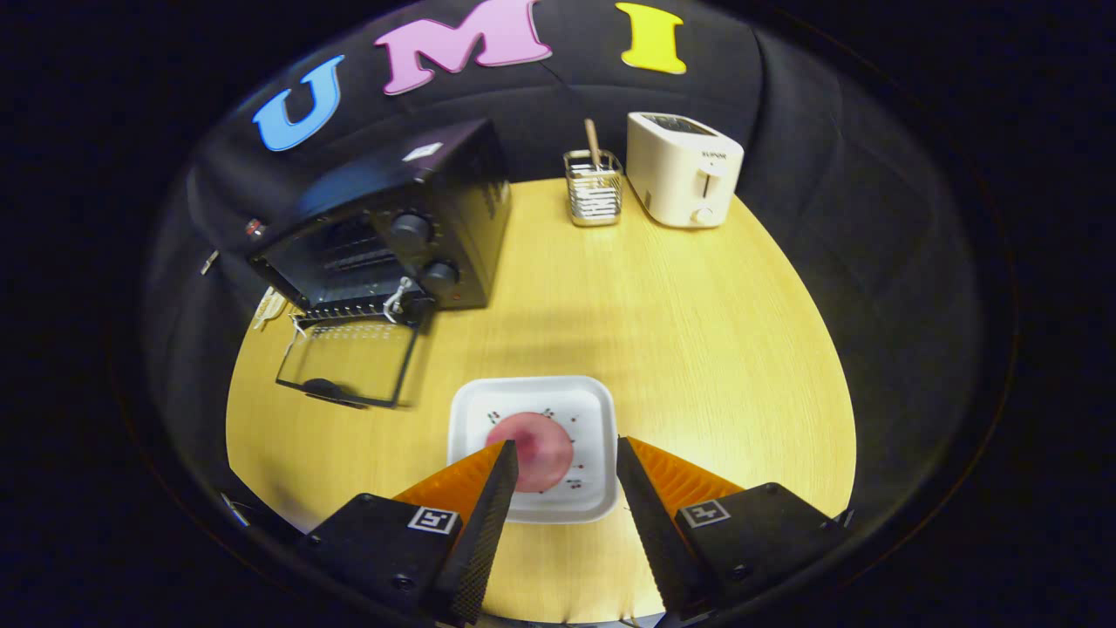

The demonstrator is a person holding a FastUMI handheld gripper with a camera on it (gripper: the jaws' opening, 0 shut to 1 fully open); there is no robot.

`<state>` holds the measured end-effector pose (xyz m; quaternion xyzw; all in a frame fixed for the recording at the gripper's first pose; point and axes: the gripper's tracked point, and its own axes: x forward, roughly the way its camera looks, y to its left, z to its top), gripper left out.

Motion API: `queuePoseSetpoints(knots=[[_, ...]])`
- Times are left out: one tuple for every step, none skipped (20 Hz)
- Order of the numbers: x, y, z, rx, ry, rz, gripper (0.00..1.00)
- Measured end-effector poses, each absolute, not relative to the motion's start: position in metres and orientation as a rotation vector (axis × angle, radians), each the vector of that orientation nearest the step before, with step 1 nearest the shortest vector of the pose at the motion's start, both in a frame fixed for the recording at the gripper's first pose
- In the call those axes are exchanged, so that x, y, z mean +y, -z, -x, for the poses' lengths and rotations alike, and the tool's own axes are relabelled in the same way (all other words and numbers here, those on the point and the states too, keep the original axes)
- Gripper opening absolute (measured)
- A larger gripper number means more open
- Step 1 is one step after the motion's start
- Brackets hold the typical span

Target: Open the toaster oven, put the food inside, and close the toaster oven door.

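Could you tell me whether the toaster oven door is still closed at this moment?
No, the toaster oven has its glass door folded down flat on the table, while the open claw hovers over the pink food.

Light fell bright and warm on wooden table (pixel 697 331), dim on surrounding cloth. Soft broad shadow lay across table beside toaster oven (pixel 392 235). Fisheye bent edges strongly. Slight blur softened whole frame. White plate (pixel 532 401) looked glary. Gripper (pixel 567 462) fingers, spread apart, stayed sharp.

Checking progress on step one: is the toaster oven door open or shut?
Open. The toaster oven door lies folded down, its rack exposed.
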<state>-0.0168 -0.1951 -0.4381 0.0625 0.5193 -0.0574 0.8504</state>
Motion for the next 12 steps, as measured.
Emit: queuePoseSetpoints(knots=[[-0.205, 0.45, 0.018, 1.123, 0.127, -0.125, 0.77], [-0.211, 0.46, 0.018, 1.149, 0.123, -0.12, 0.77], [-0.214, 0.468, 0.017, 1.172, 0.112, -0.123, 0.77], [-0.214, 0.476, 0.015, 1.195, 0.1, -0.124, 0.73], [-0.212, 0.485, 0.014, 1.216, 0.08, -0.123, 0.63], [-0.212, 0.492, 0.015, 1.236, 0.072, -0.112, 0.63], [-0.213, 0.497, 0.015, 1.253, 0.063, -0.103, 0.63], [-0.212, 0.503, 0.014, 1.266, 0.055, -0.1, 0.63], [-0.212, 0.507, 0.013, 1.276, 0.053, -0.102, 0.63], [-0.214, 0.508, 0.014, 1.285, 0.058, -0.102, 0.63], [-0.214, 0.512, 0.013, 1.287, 0.059, -0.114, 0.63], [-0.214, 0.51, 0.012, 1.297, 0.065, -0.128, 0.53]])
